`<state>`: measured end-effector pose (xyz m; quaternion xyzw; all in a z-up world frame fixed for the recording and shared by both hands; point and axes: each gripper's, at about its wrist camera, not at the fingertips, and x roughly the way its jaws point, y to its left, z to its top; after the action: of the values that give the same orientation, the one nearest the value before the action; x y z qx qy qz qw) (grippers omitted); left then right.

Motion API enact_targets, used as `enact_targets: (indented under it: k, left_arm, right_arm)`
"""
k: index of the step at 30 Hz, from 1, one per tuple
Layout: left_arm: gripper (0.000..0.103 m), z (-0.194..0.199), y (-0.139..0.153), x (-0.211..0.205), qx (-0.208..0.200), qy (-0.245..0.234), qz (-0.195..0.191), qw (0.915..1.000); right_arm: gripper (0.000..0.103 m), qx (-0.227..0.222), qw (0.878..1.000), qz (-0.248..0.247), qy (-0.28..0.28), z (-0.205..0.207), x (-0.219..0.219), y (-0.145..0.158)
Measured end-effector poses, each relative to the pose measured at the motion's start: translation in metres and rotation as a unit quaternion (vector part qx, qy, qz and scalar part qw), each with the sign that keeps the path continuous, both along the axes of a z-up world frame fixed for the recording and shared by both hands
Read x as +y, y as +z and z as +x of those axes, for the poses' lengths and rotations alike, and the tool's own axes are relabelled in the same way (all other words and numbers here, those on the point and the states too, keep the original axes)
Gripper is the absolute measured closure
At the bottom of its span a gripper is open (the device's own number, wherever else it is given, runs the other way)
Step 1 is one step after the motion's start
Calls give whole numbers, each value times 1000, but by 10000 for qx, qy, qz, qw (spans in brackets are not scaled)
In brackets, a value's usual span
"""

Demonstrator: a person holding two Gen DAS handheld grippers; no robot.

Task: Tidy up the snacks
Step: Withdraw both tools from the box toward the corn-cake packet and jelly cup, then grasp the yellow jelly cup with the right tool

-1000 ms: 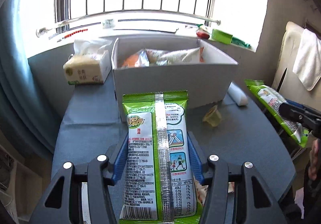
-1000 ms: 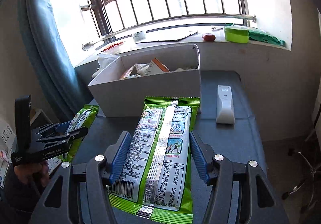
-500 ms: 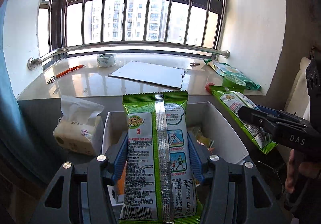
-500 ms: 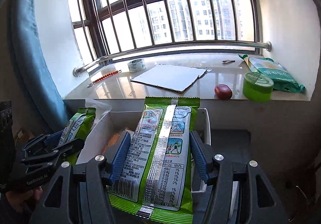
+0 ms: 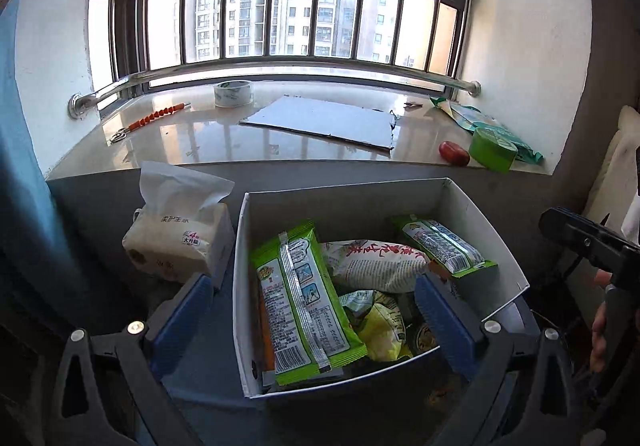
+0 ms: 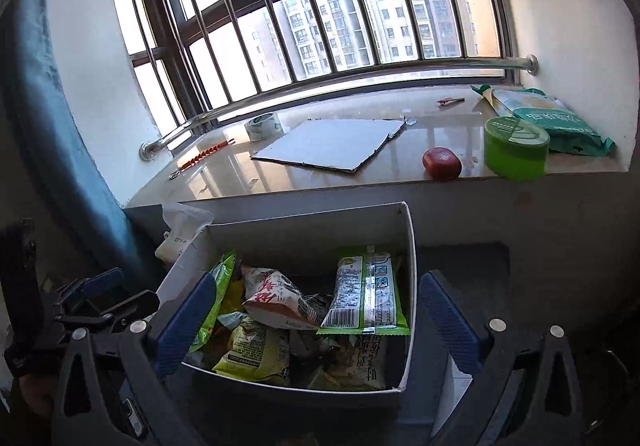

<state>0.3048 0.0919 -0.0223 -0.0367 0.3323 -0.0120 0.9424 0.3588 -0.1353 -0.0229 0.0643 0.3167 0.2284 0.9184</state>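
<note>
A white box (image 5: 344, 206) holds several snack bags. A green packet (image 5: 304, 302) lies along its left side and a second green packet (image 5: 444, 246) leans in its far right corner. My left gripper (image 5: 316, 316) hovers over the box, its jaws opening wide, with nothing pressed between the blue pads. In the right wrist view the box (image 6: 304, 238) sits below my right gripper (image 6: 318, 322), whose jaws are also opening and grip nothing. The right-hand green packet (image 6: 366, 296) rests on top of the other bags there.
A tissue pack (image 5: 180, 242) stands left of the box. The window sill behind carries a tape roll (image 5: 234, 92), a cardboard sheet (image 5: 324, 122), a red case (image 6: 442, 163), a green tub (image 6: 516, 148) and a green bag (image 6: 560, 122). A blue curtain (image 5: 20, 186) hangs at the left.
Both grippers were shut on green packets; now both jaws are spread wide and the two packets lie in the white box.
</note>
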Motion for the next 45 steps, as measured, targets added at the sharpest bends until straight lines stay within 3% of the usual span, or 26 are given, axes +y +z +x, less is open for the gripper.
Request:
enact_targets:
  k: [7,11,17,26,39,40,42,43,45]
  left_arm:
    - [0,-89,6,-15,-415,-480,-18,9980]
    - [0,-146,-15,-34,-413,-716,-108,9965]
    - [0,-207,-62,-53,-222,-725,-393,9963]
    - [0,-220,-84,-72,101,-604,-619,9962]
    - [0,-220,-102,-76,456,-539,-486,9963]
    - [0,-219,-105,-76,507,-529,-474,9962]
    - [0,-216,-109,-76,572,-537,-487,9957]
    - [0,-216,-111,-77,604,-557,-495,9954]
    - [0,-215,-114,-78,648,-580,-487,9950]
  right_arm:
    - [0,-433,9979,51,480,-100,-12,-13]
    - [0,-336,9977,376,454,-152,-25,-48]
    - [0,66,9992,285,268,-189,-35,-101]
    - [0,199,9992,125,316,-177,-22,-116]
    - [0,738,9919,-829,610,-90,45,-152]
    - [2,850,9907,-832,656,-85,48,-157]
    - [31,1018,9882,-910,689,-76,53,-163]
    - [68,1082,9865,-1051,633,-74,55,-167]
    - [69,1014,9882,-999,572,-76,50,-165]
